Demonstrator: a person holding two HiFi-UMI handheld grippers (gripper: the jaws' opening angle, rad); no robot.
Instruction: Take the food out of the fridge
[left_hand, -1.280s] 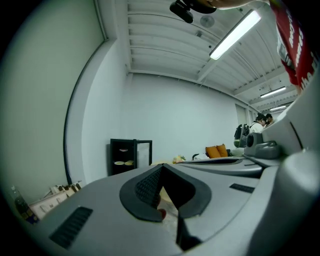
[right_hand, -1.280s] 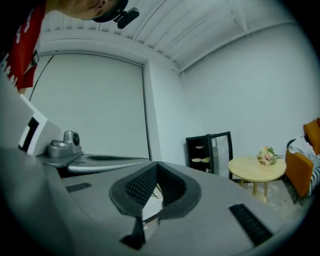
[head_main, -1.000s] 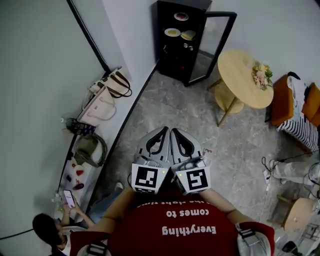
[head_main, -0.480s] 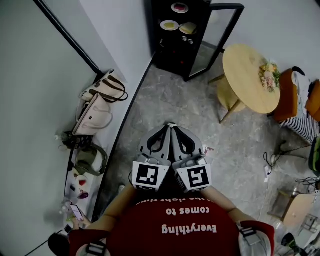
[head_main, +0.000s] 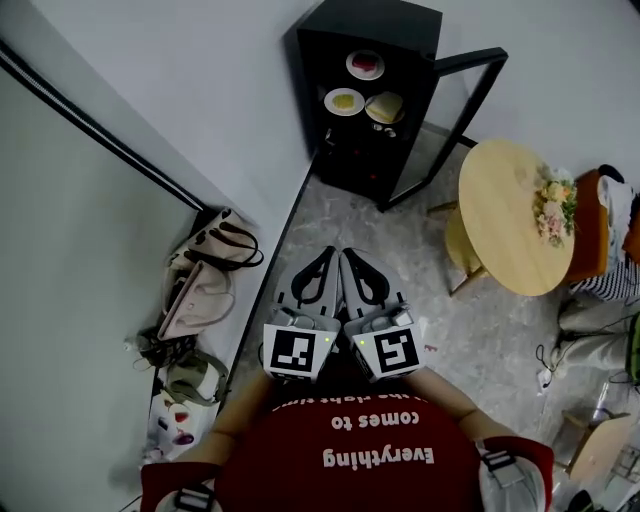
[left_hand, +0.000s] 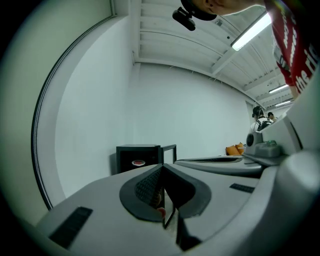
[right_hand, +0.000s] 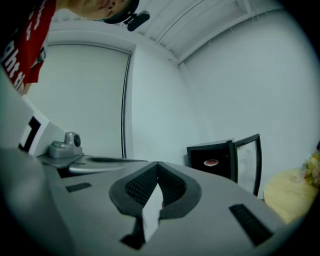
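A black fridge (head_main: 370, 90) stands against the far wall with its glass door (head_main: 455, 115) swung open to the right. On its shelves I see a plate of red food (head_main: 365, 64), a plate of yellow food (head_main: 344, 100) and a pale piece of food (head_main: 385, 107). My left gripper (head_main: 328, 254) and right gripper (head_main: 346, 256) are side by side in front of my chest, pointing at the fridge from some distance. Both are shut and hold nothing. The left gripper view shows the fridge (left_hand: 137, 157) beyond the left gripper (left_hand: 162, 166). The right gripper view shows the fridge (right_hand: 212, 160) beyond the right gripper (right_hand: 157, 164).
A round wooden table (head_main: 510, 225) with a bunch of flowers (head_main: 553, 205) stands right of the fridge door. Bags (head_main: 205, 285) lie on a low ledge along the left wall. Orange seats and striped cloth (head_main: 612, 235) are at the far right. Stone floor lies between me and the fridge.
The whole view has shifted: the fridge now sits lower and larger in the head view, as I have walked toward it. Both grippers stay together and shut.
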